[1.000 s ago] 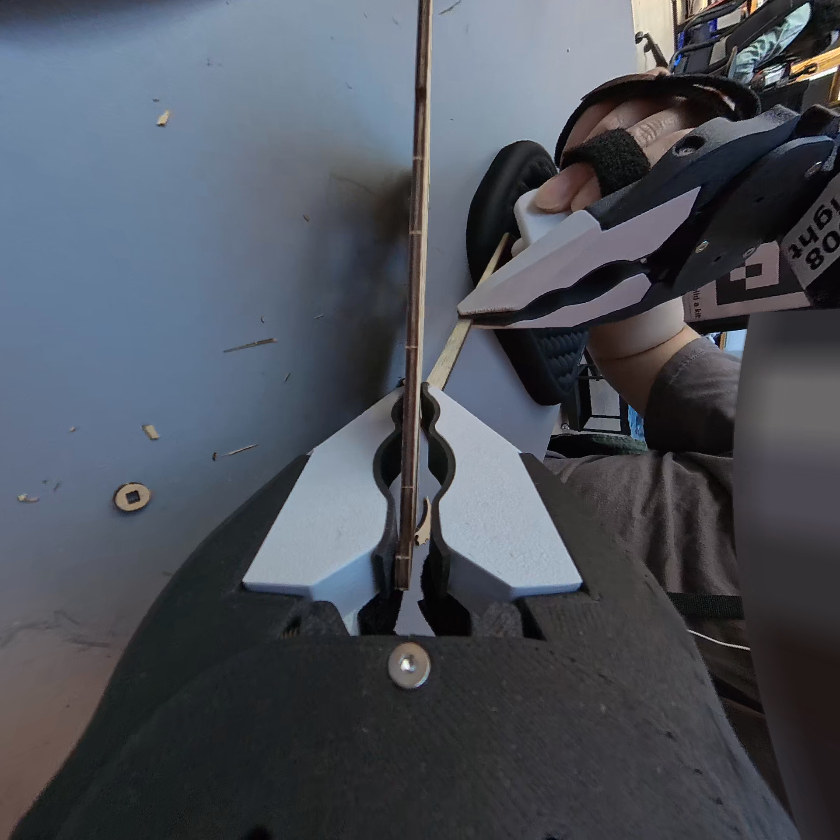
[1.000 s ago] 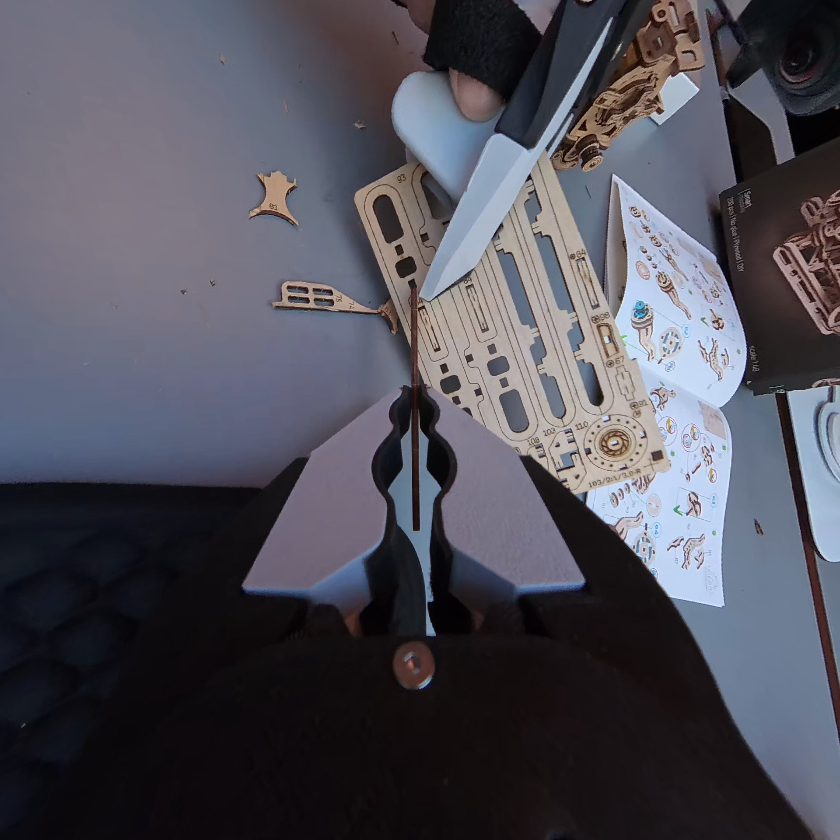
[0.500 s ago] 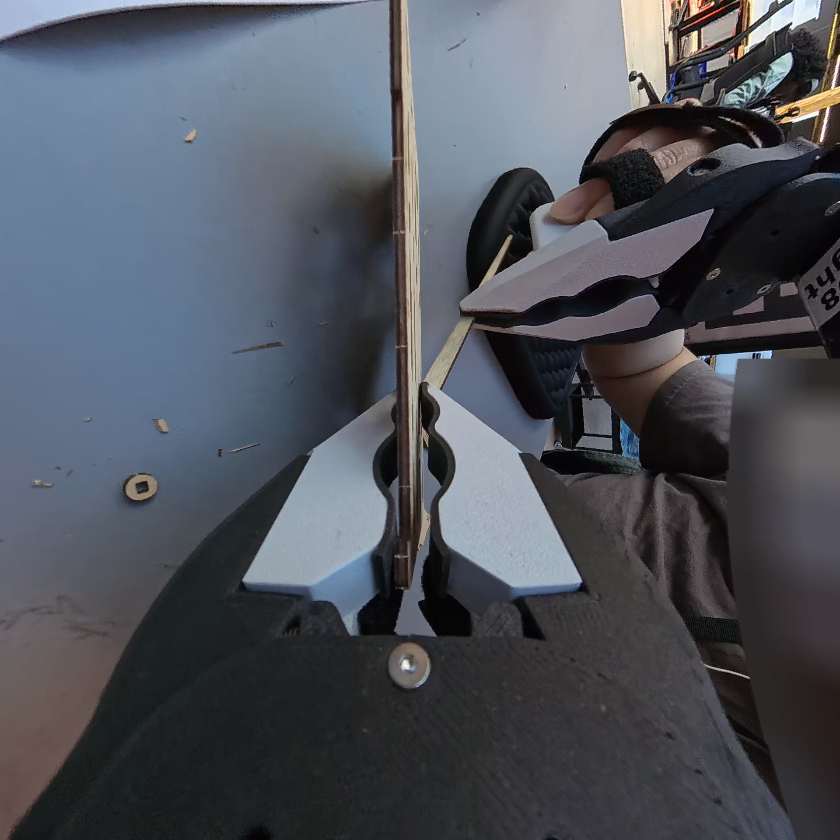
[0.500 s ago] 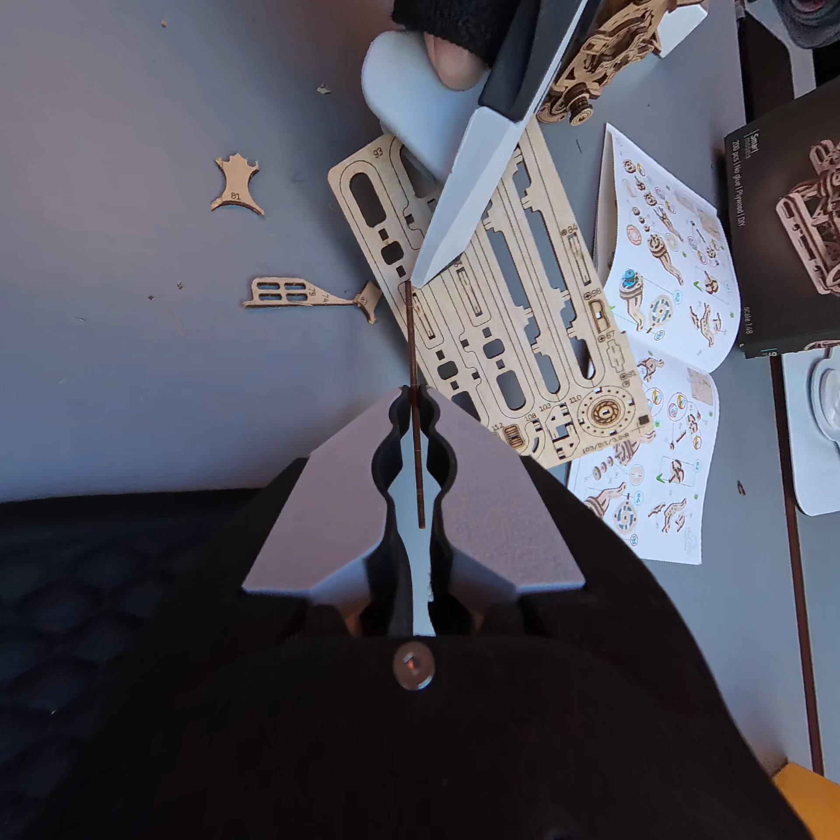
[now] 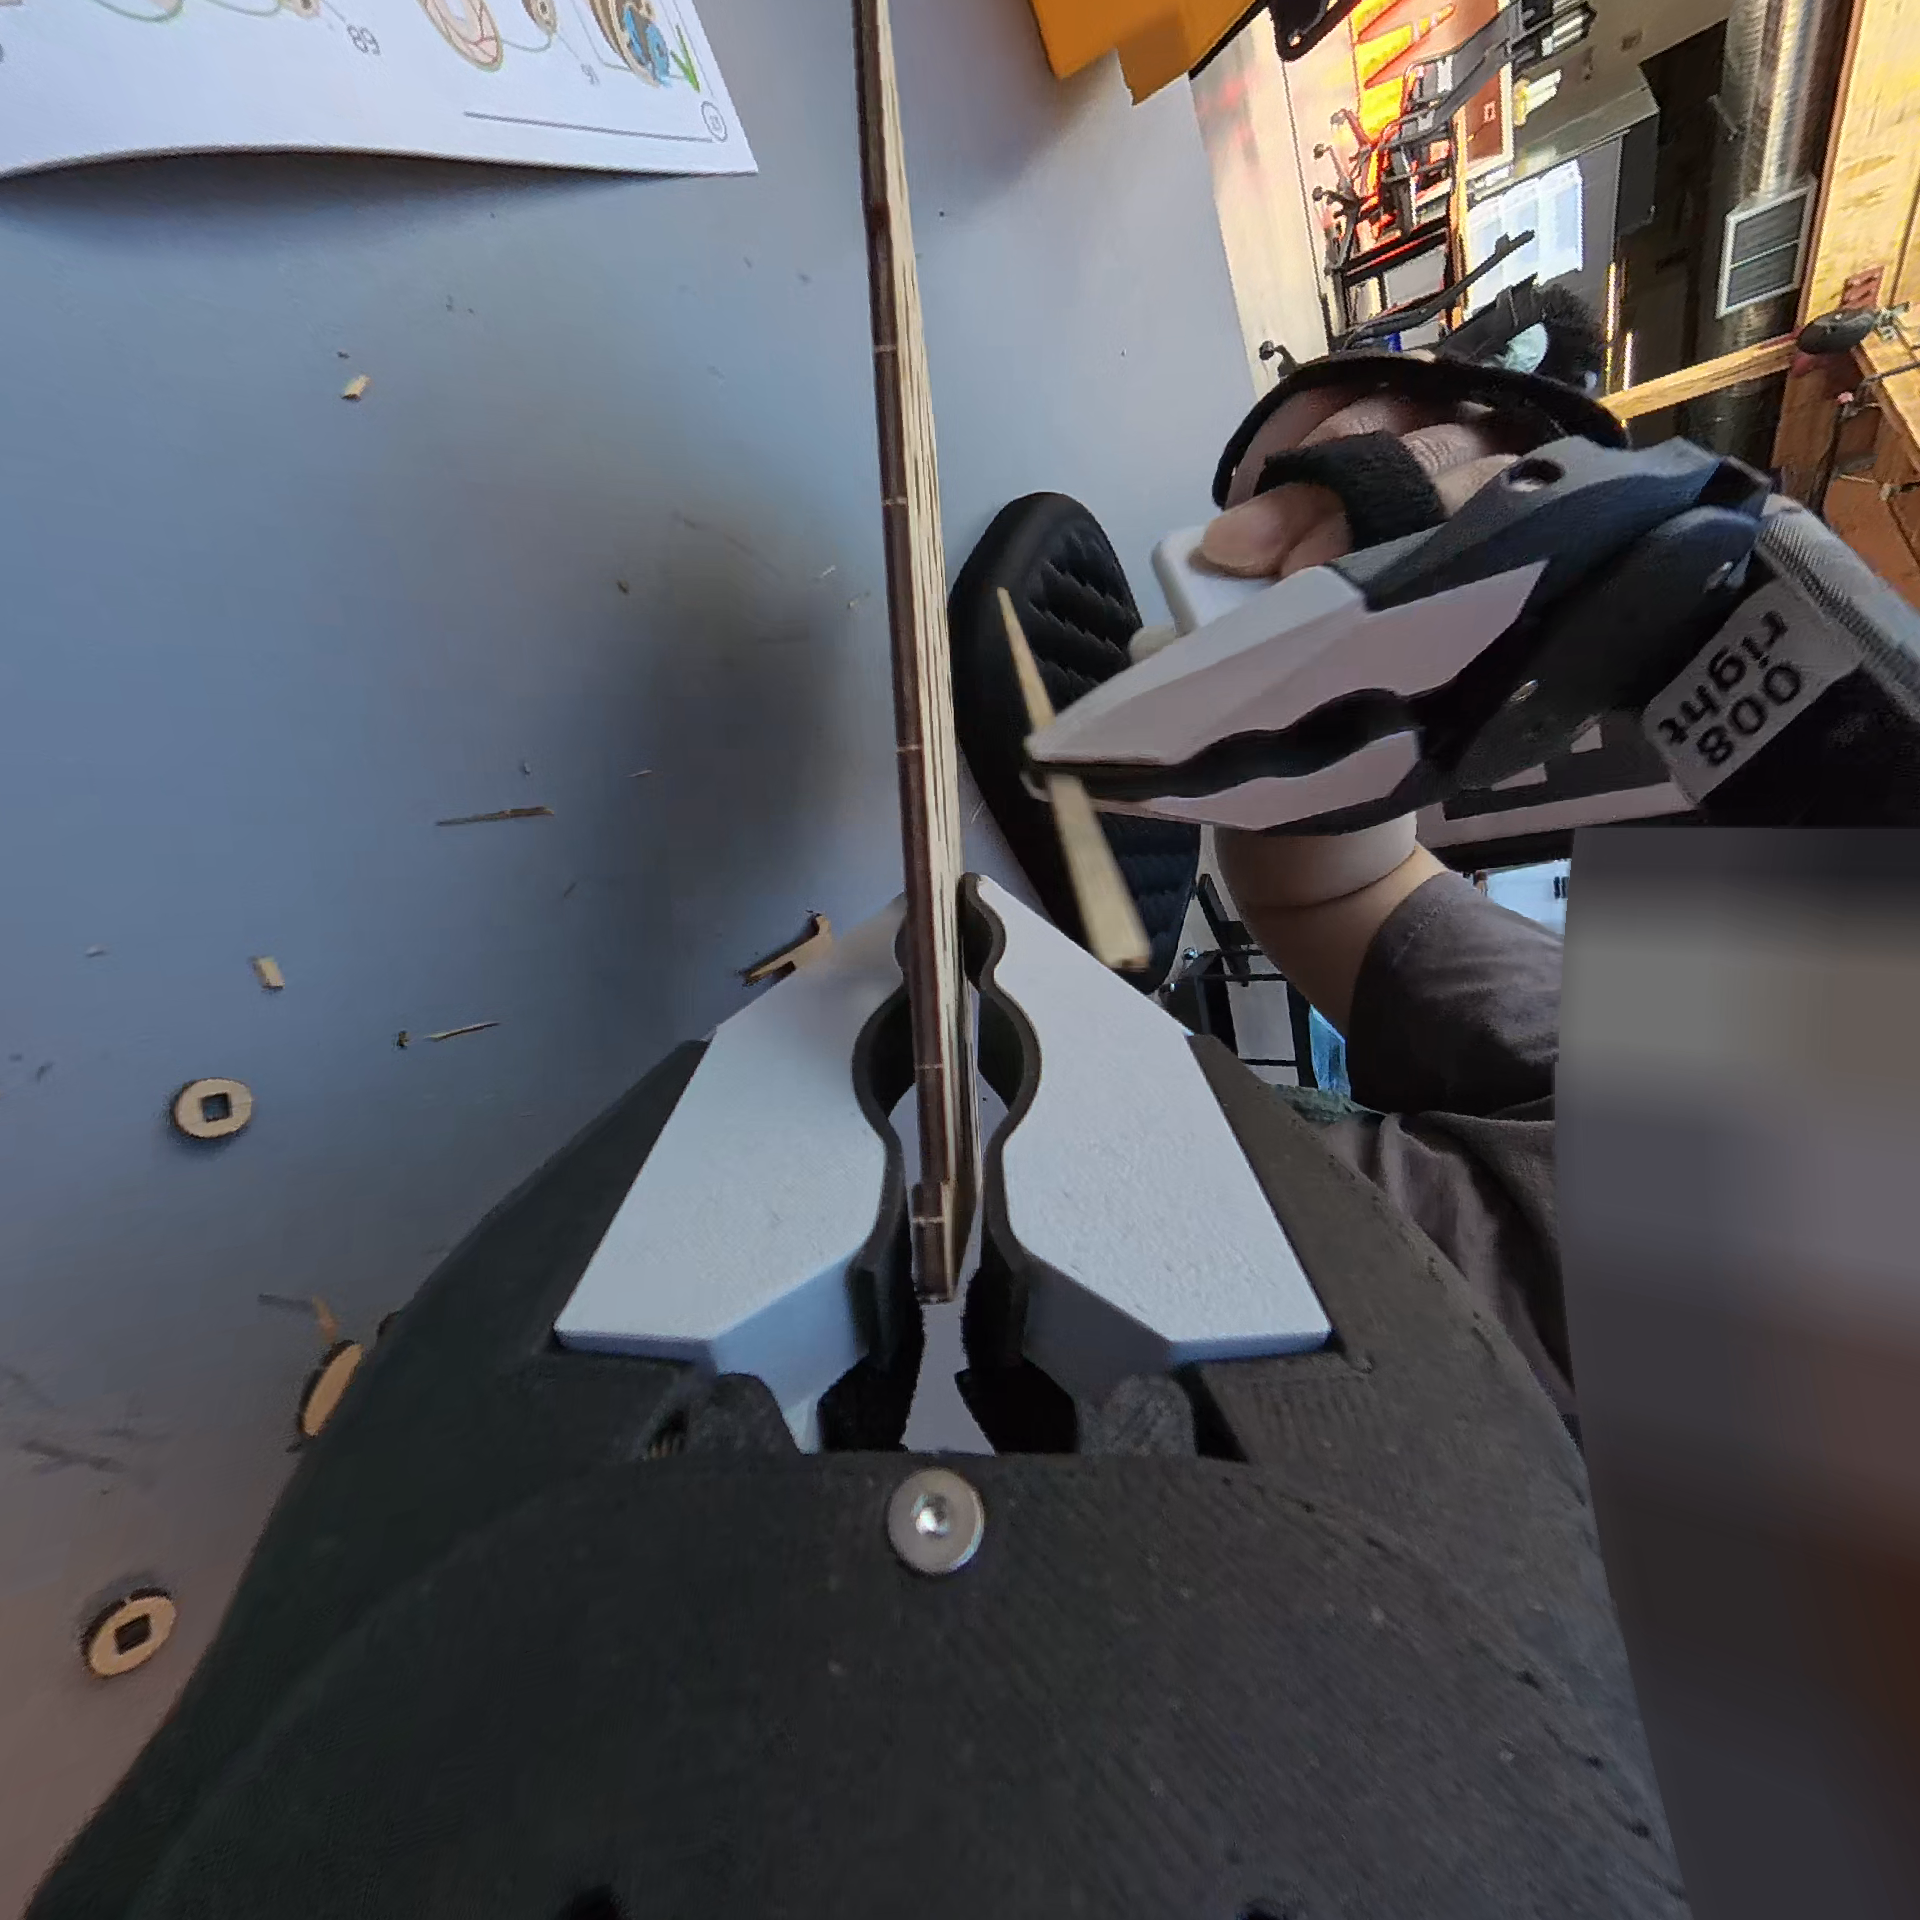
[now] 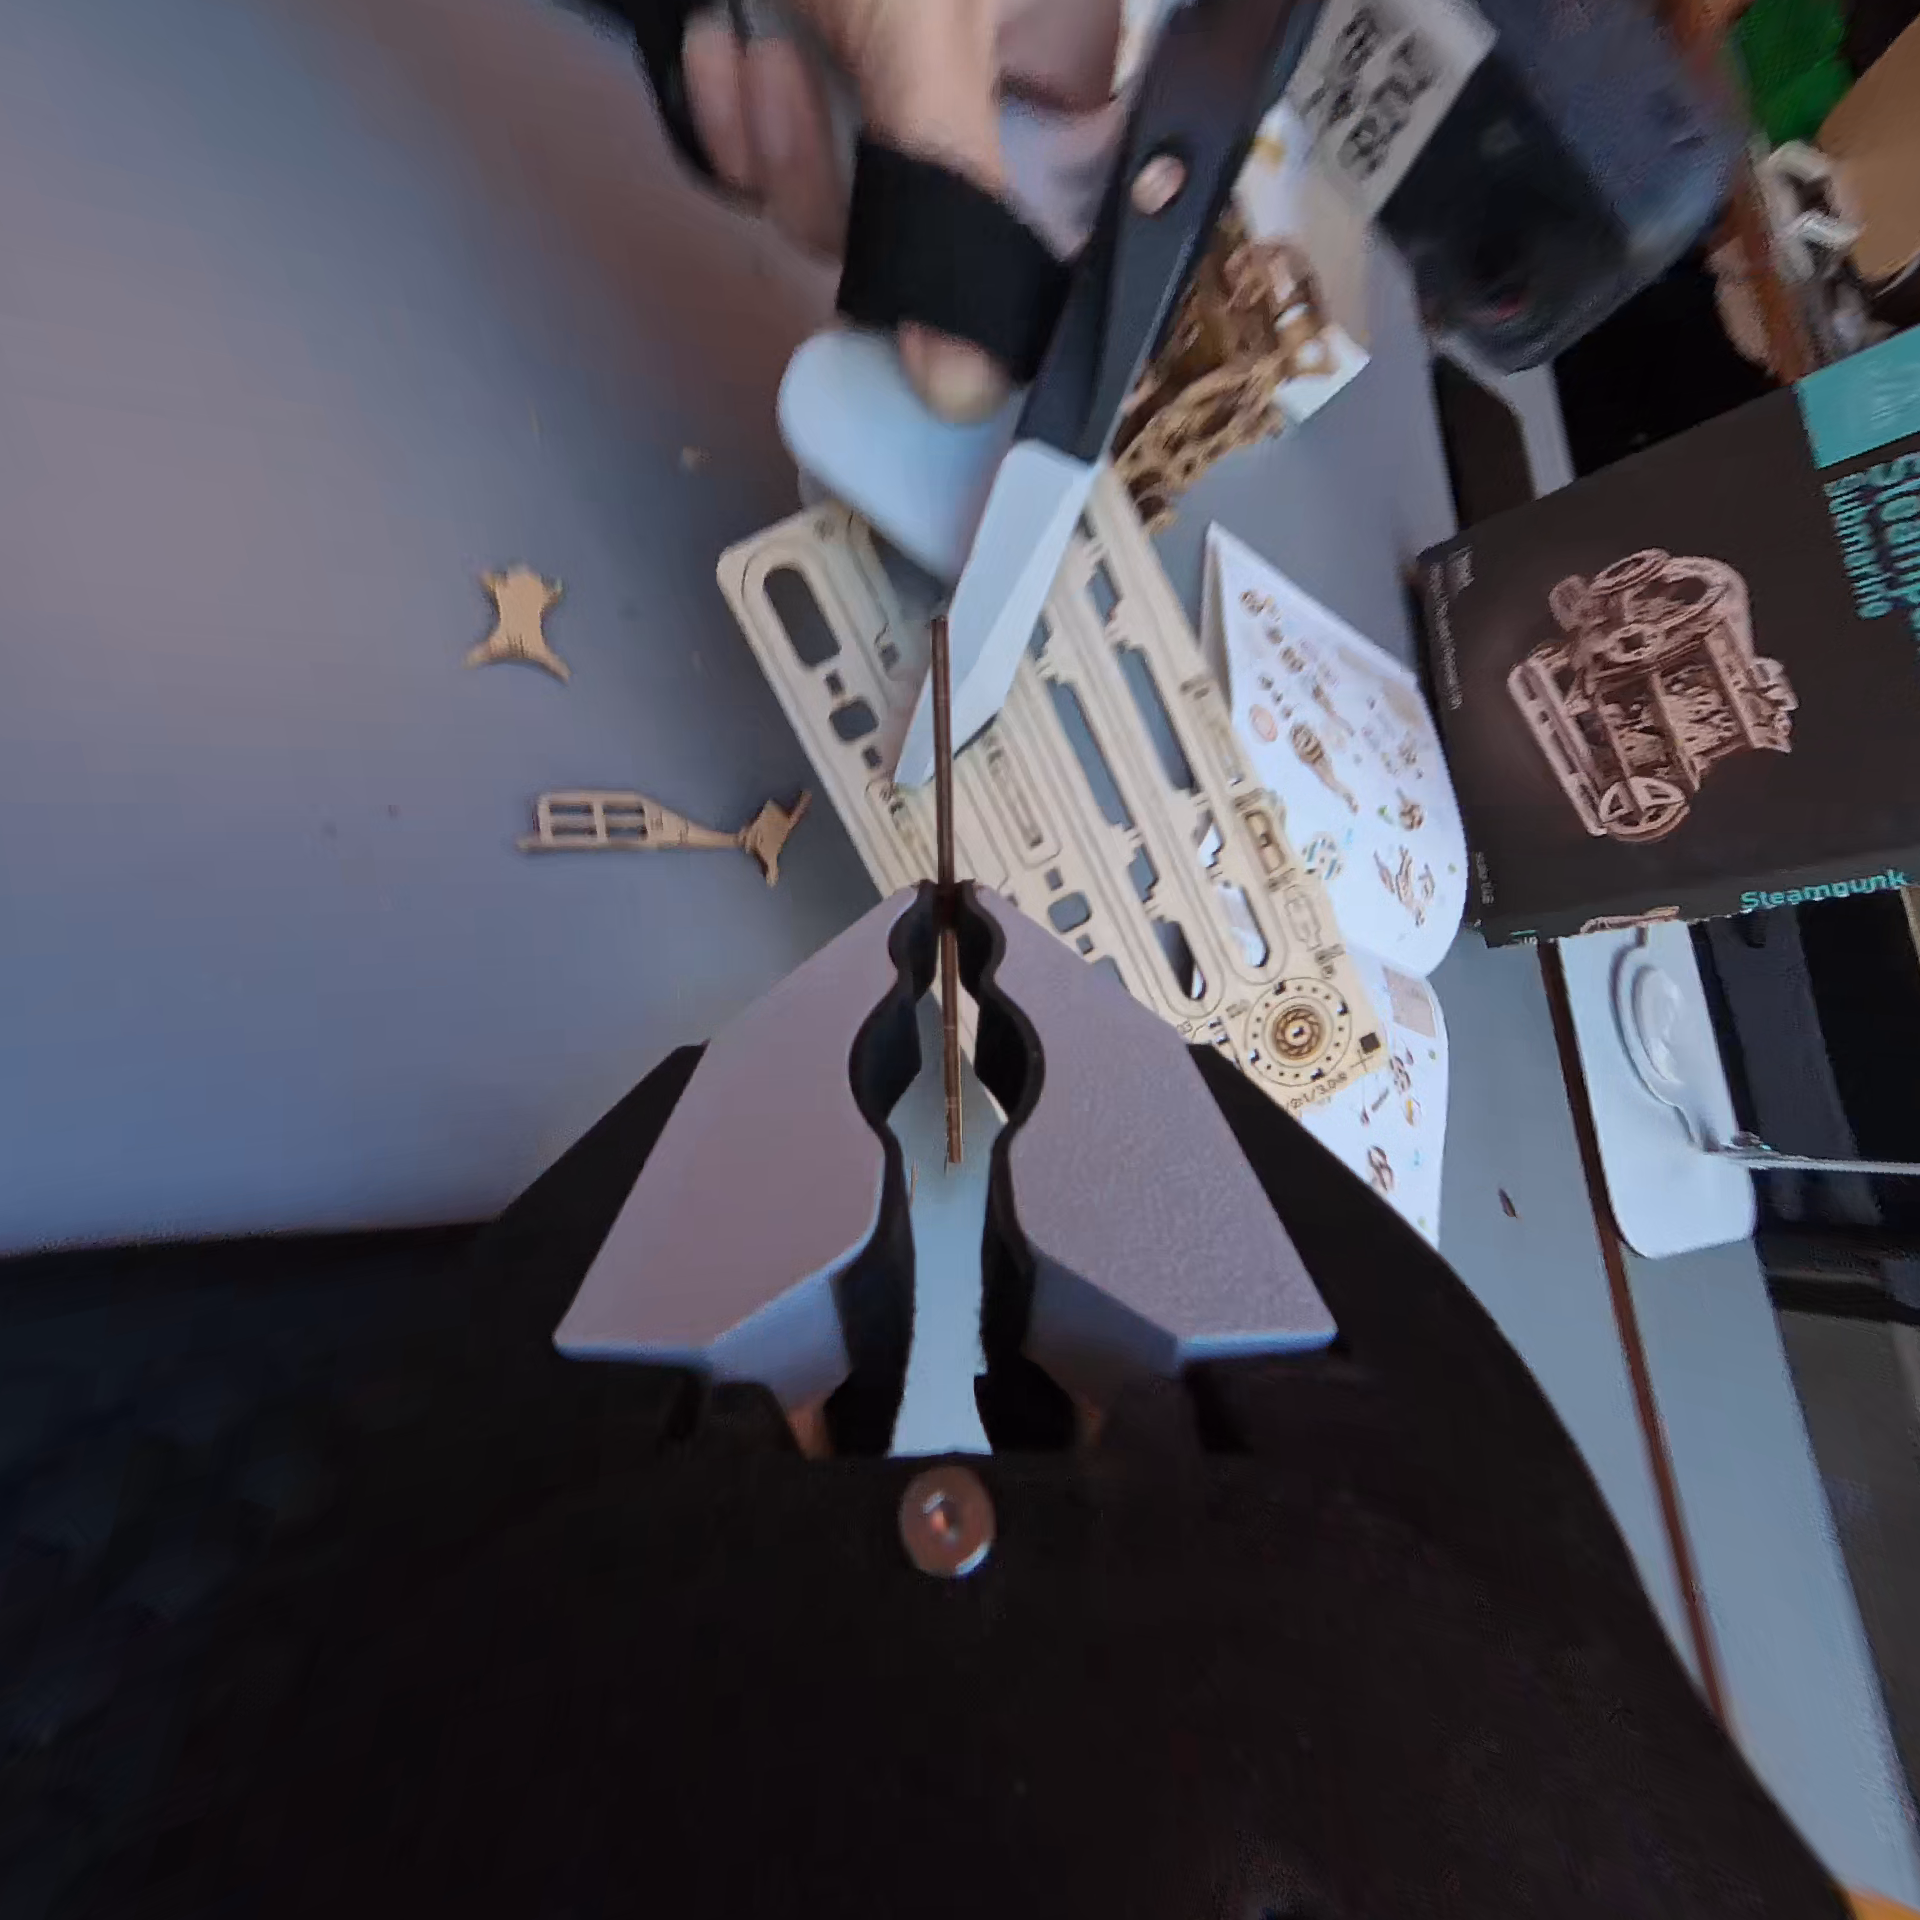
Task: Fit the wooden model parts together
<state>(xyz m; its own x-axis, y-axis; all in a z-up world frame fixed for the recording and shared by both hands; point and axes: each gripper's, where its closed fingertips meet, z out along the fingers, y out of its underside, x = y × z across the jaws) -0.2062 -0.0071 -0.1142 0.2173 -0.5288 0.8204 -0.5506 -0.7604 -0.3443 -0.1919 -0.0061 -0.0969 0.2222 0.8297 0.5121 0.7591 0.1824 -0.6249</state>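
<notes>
My left gripper [image 5: 940,904] is shut on a laser-cut wooden parts sheet [image 5: 909,520], seen edge-on and rising out of the top of the frame. My right gripper [image 5: 1039,764] is to its right, shut on a thin wooden strip [image 5: 1081,831] that hangs free, a short gap from the sheet. In the right wrist view, my right gripper [image 6: 943,894] pinches the strip [image 6: 941,748] edge-on. Beyond it the sheet [image 6: 1143,831] shows flat, with the left gripper [image 6: 920,764] clamped on its near edge.
On the grey table are an open instruction booklet [image 6: 1340,748], a black kit box [image 6: 1662,675], a partly built wooden model [image 6: 1216,384], two loose cut-outs [image 6: 516,623] [image 6: 644,826], small wooden washers [image 5: 211,1107] and a white tray [image 6: 1652,1091]. A black padded object [image 5: 1081,644] lies behind the right gripper. Both grippers' tips are close together, under 4 cm apart.
The strip, whose lower end met the sheet at the left gripper's jaws, has come away with the right gripper and hangs free. The left gripper shifted, bringing the booklet into view.
</notes>
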